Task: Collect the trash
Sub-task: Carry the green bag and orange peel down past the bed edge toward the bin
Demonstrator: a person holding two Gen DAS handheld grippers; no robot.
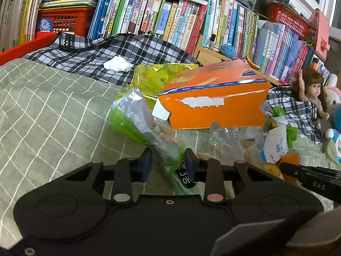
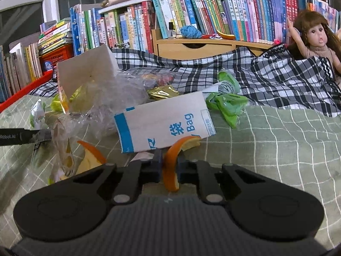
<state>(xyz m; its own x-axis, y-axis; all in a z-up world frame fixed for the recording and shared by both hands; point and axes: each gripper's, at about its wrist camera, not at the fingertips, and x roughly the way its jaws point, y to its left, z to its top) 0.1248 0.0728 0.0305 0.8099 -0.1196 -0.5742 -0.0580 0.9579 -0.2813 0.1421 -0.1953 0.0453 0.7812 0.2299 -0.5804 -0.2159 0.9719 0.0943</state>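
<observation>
1. Right now the left gripper (image 1: 168, 160) has its jaws drawn in on the tail end of a crinkled green-and-silver foil snack wrapper (image 1: 136, 119), which lies on the sage-green checked bedcover (image 1: 49, 111). The bite is on thin, slippery film near one edge only, so a lift could let the wrapper slide out or tear at the pinch.
2. Just past that wrapper, crumpled clear plastic film (image 1: 230, 134) and a torn orange cardboard box (image 1: 213, 104) sit close by; a dragging pull might snag them and scatter the pile.
3. On the other side, the right gripper (image 2: 169, 162) is narrowed onto a curled strip of orange peel (image 2: 170, 166), standing on edge between the pads. Peel is soft and curved; squeezed harder it may fold or snap, and a loose hold would drop it back on the cloth.
4. Touching the peel's far end is a white paper bag with blue print (image 2: 164, 123); lifting straight up could nudge it.
5. Both tools work near each other, so crossing paths risks a knock.
6. No bin shows in either view, so the carry distance cannot be judged.
</observation>
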